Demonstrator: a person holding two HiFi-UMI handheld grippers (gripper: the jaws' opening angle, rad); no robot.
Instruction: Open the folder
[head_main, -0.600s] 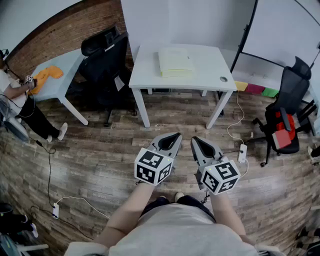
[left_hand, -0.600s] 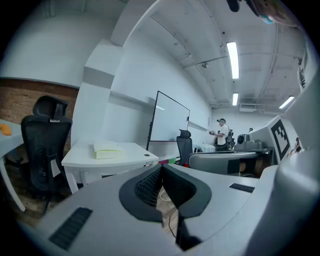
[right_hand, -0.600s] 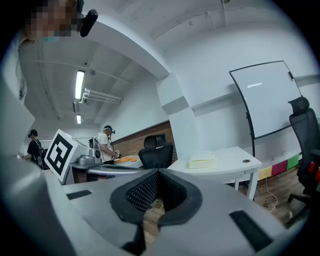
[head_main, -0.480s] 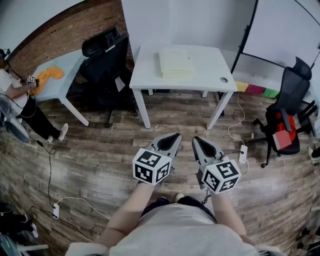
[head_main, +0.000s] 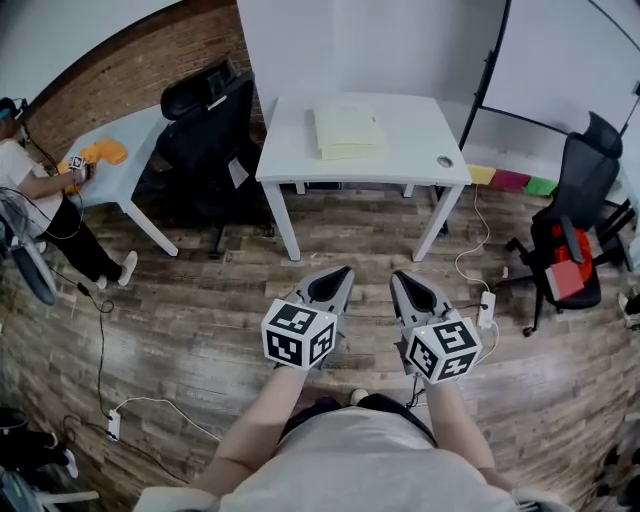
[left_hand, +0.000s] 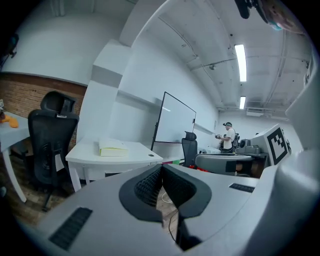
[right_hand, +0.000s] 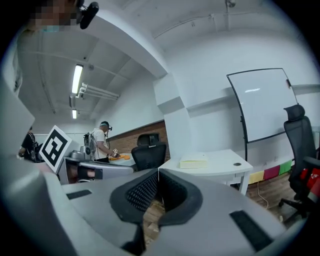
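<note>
A pale yellow flat folder (head_main: 348, 130) is seen on the white rectangular table (head_main: 425, 150), left of middle, nearer its far edge. It is judged light and floppy, best lifted by the cover's free edge. The left gripper (head_main: 341, 272) and right gripper (head_main: 399, 279) are held well apart from it, jaws pressed together, empty.

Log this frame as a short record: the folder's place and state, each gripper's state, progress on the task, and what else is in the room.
folder: pale yellow, closed, lying flat on the white table
left gripper: jaws together, nothing between them, held over the wood floor short of the table
right gripper: jaws together, empty, beside the left one
contact with folder: none
task stage: not begun
surroundings: black office chair left of the table; whiteboard at right; another person at a second table, far left
</note>
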